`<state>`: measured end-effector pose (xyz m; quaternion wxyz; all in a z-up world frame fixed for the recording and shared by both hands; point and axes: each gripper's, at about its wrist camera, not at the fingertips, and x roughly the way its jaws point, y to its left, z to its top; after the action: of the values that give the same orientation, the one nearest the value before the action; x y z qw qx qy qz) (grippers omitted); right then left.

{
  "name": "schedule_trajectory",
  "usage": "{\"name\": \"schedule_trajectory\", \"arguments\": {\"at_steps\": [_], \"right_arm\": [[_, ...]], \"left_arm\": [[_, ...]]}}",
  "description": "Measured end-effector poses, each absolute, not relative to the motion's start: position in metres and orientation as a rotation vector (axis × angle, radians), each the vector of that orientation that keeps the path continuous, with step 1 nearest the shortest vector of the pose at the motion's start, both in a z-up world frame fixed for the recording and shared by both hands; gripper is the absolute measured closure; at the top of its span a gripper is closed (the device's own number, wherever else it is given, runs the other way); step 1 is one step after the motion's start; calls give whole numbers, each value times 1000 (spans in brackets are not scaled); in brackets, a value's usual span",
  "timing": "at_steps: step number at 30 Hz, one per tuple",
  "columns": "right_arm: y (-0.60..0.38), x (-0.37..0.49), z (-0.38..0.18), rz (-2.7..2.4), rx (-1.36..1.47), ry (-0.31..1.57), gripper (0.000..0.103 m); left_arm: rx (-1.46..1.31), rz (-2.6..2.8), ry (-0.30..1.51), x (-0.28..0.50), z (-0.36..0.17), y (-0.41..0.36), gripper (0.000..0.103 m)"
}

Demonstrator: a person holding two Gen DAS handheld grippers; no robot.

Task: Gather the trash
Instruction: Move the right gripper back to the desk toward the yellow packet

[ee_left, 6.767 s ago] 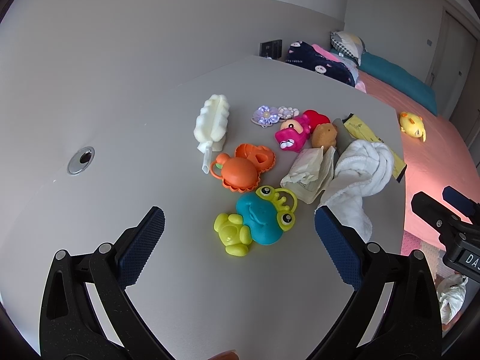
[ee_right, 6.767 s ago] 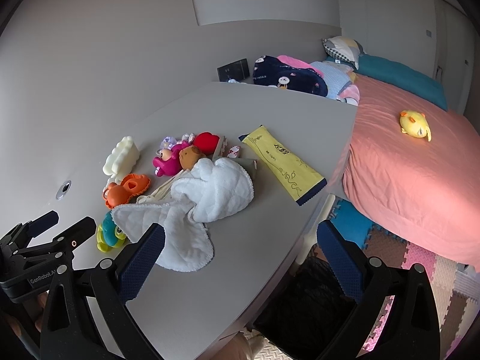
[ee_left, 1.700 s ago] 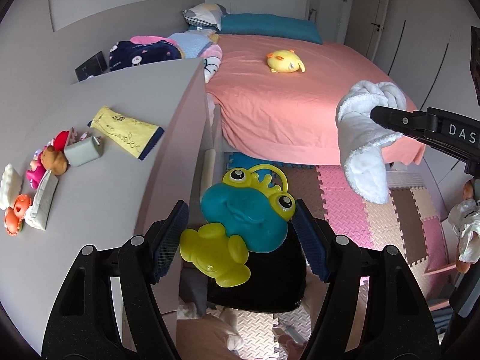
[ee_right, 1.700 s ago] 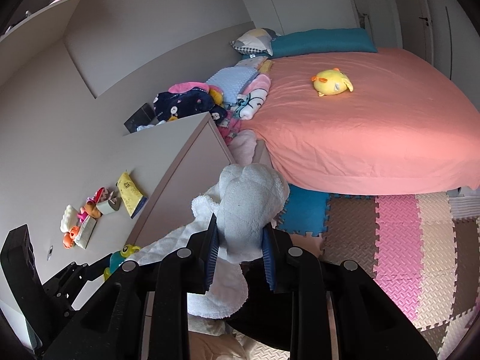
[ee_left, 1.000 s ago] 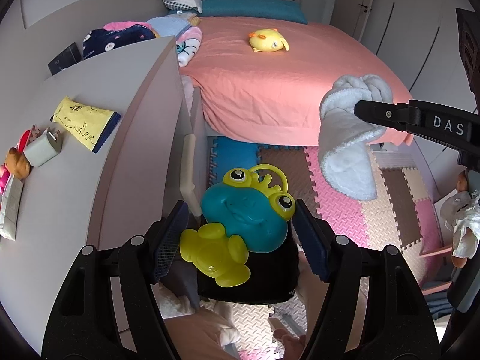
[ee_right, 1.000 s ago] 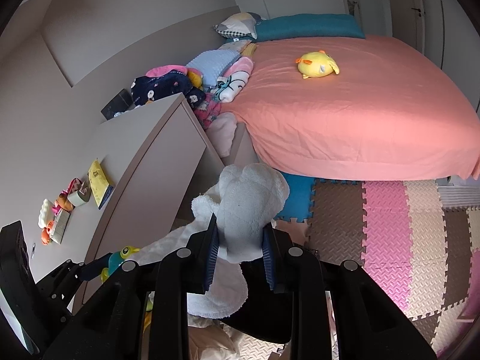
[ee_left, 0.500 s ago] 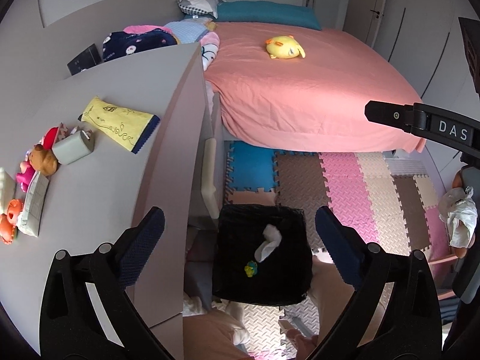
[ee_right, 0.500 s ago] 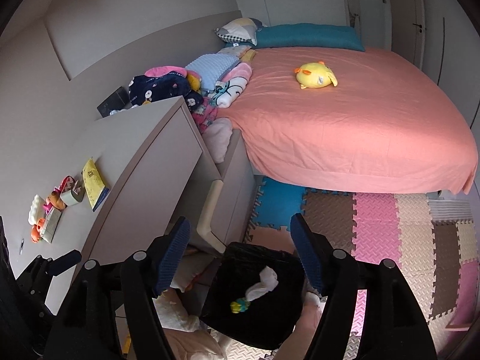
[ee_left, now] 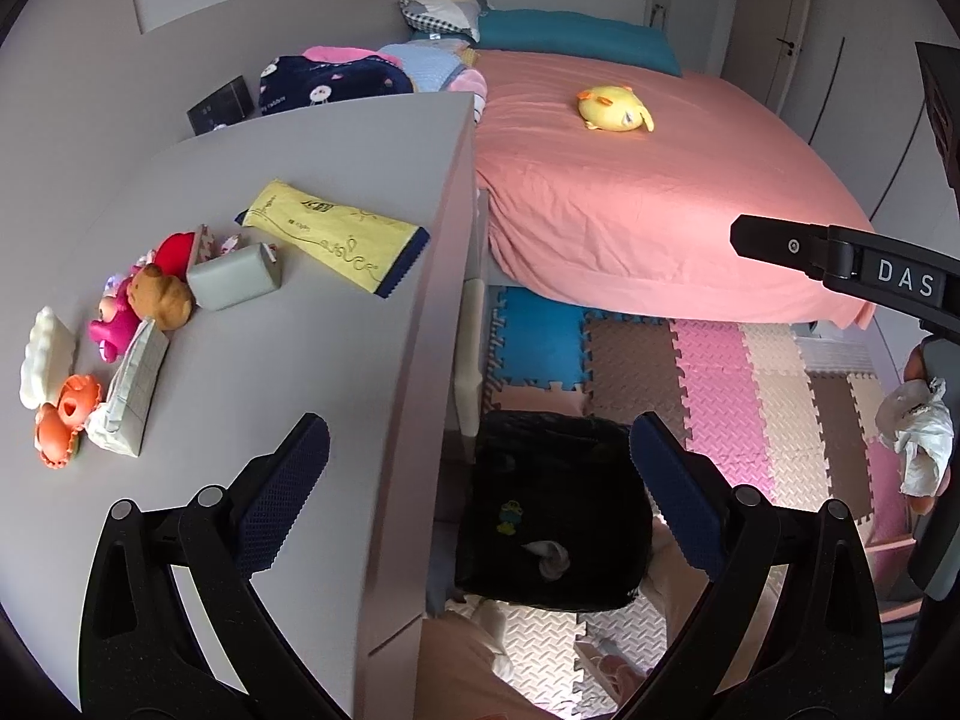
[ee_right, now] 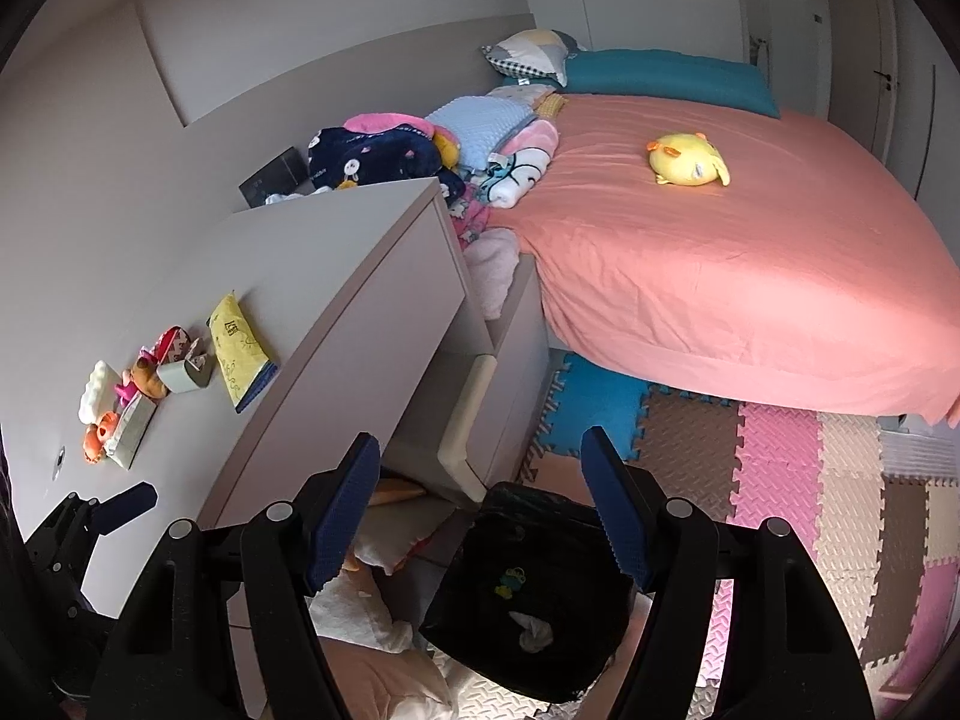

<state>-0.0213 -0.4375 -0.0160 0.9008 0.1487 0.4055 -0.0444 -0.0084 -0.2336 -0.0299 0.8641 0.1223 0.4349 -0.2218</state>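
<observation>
Fingers of the left gripper (ee_left: 480, 480) spread wide and empty above the black bin (ee_left: 612, 552) on the floor beside the desk (ee_left: 252, 396); a frog toy (ee_left: 509, 517) and white cloth (ee_left: 549, 558) lie inside. Right wrist view: right gripper (ee_right: 483, 507) likewise parted, empty, over that bin (ee_right: 558, 636).

Matt grey tabletop (ee_left: 252, 192), textured foam floor mats (ee_left: 720, 372), glossy black bin liner (ee_left: 558, 480)

Soft even daylight, sharp focus, heavy fisheye warping at edges.
</observation>
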Motion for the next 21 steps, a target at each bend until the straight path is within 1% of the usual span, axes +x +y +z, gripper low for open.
{"name": "schedule_trajectory", "arguments": {"at_steps": [21], "right_arm": [[-369, 51, -15, 30, 236, 882, 33]], "left_arm": [[220, -328, 884, 41, -15, -151, 6]]}}
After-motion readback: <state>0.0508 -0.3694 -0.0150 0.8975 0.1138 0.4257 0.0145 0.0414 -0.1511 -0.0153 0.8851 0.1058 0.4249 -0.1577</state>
